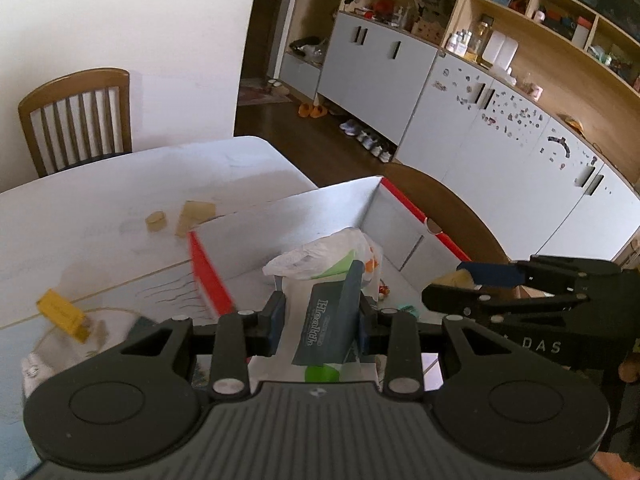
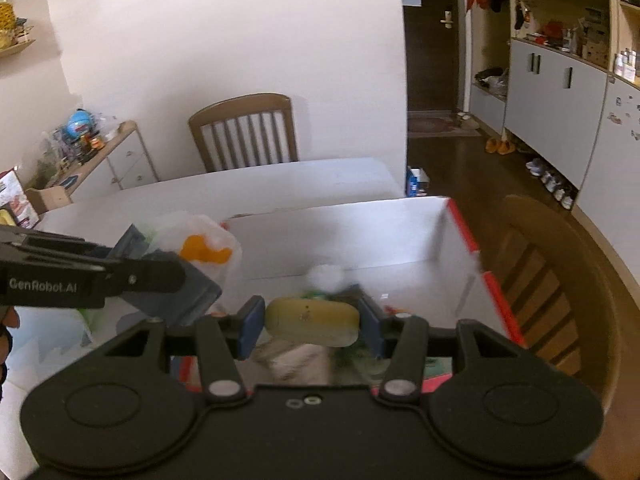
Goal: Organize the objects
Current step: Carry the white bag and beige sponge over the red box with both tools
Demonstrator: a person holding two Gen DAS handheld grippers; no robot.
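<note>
My left gripper (image 1: 320, 322) is shut on a white plastic bag (image 1: 320, 254) with green and orange print and a dark teal "Health" packet (image 1: 326, 326) in it. It hangs over the near edge of a white cardboard box (image 1: 304, 216) with red rims. In the right wrist view my right gripper (image 2: 312, 326) is shut on a yellow-green oblong thing (image 2: 312, 318), above the same box (image 2: 340, 232). The left gripper (image 2: 132, 276) with the bag (image 2: 208, 248) shows at the left there. The right gripper (image 1: 472, 284) reaches in from the right in the left wrist view.
On the white table (image 1: 120, 200) left of the box lie a yellow packet (image 1: 60, 312), a small wooden cylinder (image 1: 156, 220) and a tan block (image 1: 196, 216). One wooden chair (image 1: 76, 120) stands behind the table, another (image 2: 552, 288) right of the box. Grey cabinets (image 1: 500, 140) line the far right.
</note>
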